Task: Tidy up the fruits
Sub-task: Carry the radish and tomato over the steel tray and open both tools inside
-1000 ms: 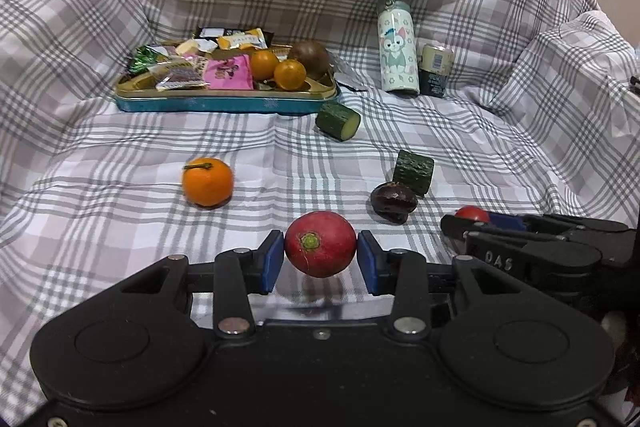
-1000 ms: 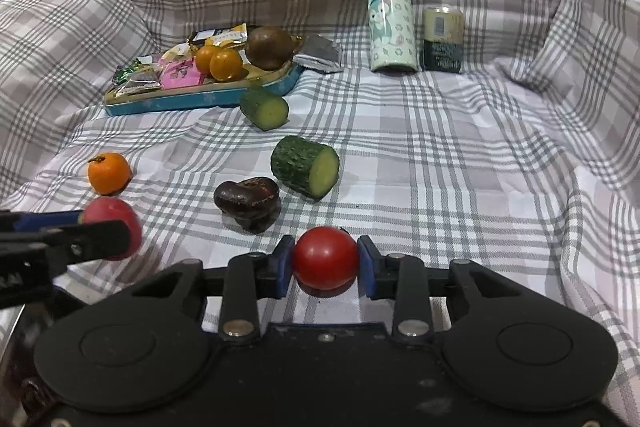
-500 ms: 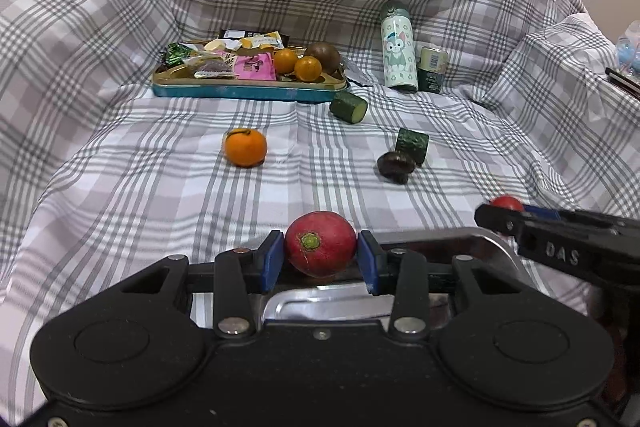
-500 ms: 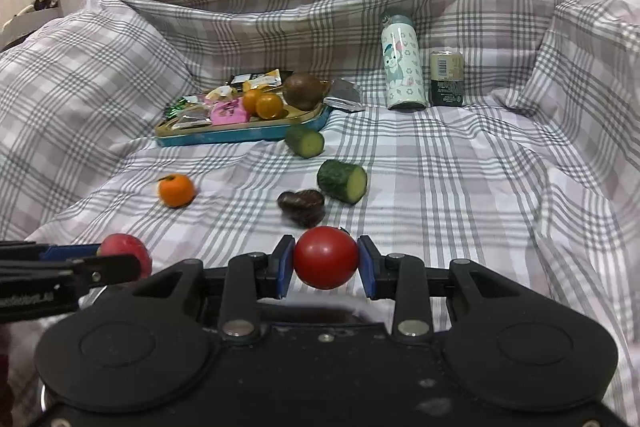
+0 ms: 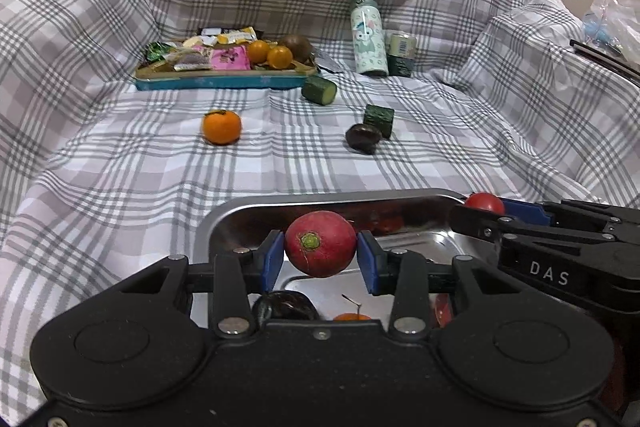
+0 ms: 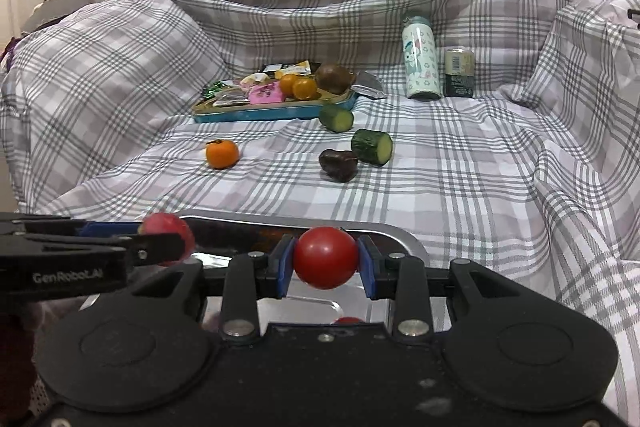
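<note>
Left gripper (image 5: pixel 321 259): my blue pads (image 5: pixel 273 259) closed on a radish (image 5: pixel 320 243), one pad on each flank; held over the steel tray (image 5: pixel 224 223)
Radish: near round, no clear long axis; its green stem scar faces back toward my camera
Right gripper (image 6: pixel 326 267): my pads pinch a tomato (image 6: pixel 325 262) from both sides, above the tray's far rim (image 6: pixel 404 239)
Tomato: round and smooth; which way it points, I cannot tell
Tray: near edge of the plaid cloth (image 5: pixel 120 167); a dark fruit (image 5: pixel 285 307) and an orange one (image 5: pixel 352 316) lie partly hidden in it
Cloth: mandarin (image 5: pixel 221 127), dark fruit (image 5: pixel 363 137) just beside a cucumber piece (image 5: pixel 379 119), second piece (image 5: pixel 319 90) near the blue tray (image 5: pixel 220 82); pieces lie on their sides
</note>
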